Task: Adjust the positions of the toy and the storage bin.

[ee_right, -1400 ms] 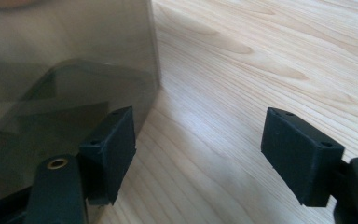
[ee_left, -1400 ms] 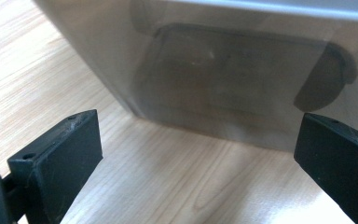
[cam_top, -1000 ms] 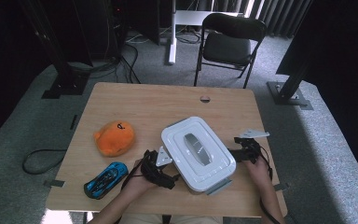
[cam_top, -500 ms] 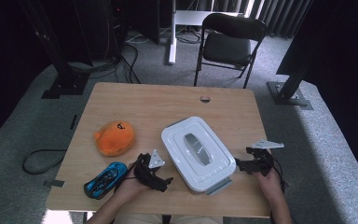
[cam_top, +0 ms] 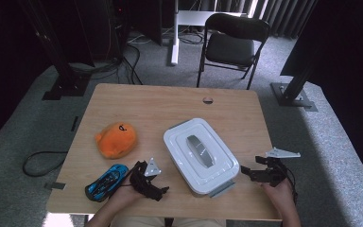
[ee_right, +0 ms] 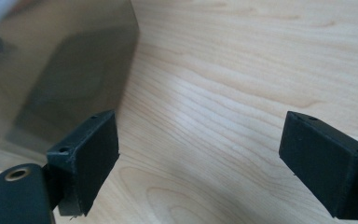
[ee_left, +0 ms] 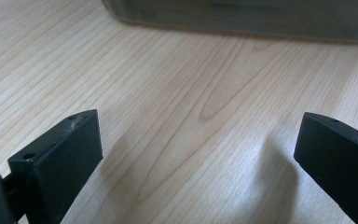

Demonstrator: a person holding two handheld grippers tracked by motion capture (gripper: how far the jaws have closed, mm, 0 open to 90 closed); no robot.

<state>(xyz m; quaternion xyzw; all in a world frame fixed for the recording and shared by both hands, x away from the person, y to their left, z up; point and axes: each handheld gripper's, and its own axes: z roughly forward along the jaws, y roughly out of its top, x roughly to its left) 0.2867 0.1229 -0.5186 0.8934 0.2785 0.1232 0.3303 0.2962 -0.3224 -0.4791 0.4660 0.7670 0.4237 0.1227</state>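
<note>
A: Status? Counter (cam_top: 137,101) first.
B: Lidded white box (cam_top: 201,155) sits at 5 o'clock of centre, its near corner close to the counter's near edge, lid on. Nothing lifted, I judge.
A: Tongs?
B: Left tongs (cam_top: 157,191) at the box's 8 o'clock, right tongs (cam_top: 249,172) at 3 o'clock; both gaping, empty, clear of it. Open counter toward 12.

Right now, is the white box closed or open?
Closed: the white lid with its grey handle sits flat on the storage box, covering it fully. Whether it is latched, cannot tell.
</note>
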